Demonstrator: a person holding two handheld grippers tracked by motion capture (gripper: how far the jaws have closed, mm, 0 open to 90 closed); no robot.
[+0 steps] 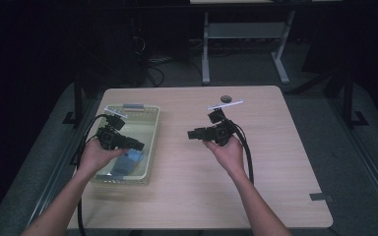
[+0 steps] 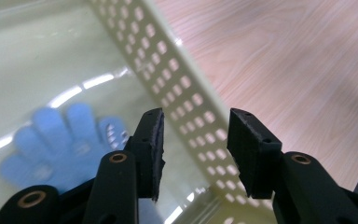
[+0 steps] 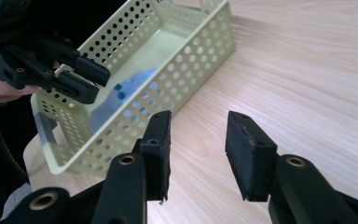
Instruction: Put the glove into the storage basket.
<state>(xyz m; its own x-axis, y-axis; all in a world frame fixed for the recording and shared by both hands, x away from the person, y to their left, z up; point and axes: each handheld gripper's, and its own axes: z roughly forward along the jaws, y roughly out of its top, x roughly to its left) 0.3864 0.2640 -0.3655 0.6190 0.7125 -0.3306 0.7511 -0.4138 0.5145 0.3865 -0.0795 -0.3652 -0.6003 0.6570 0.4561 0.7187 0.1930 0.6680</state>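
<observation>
The high view looks forward and down from above the person's side, taking in the whole worktop (image 1: 256, 187) with floor around it. The left gripper view sits very close over the basket (image 2: 177, 84), looking along its fingers (image 2: 151, 144) at the perforated wall running from the top of the frame to the lower right. The right gripper view stands farther off, low over the worktop, facing the same basket in the upper left of the frame; it also catches the left gripper (image 3: 91, 81) there.

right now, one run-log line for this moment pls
left gripper: open, above basket | right gripper: open, above bare table | blue glove: in basket
</observation>
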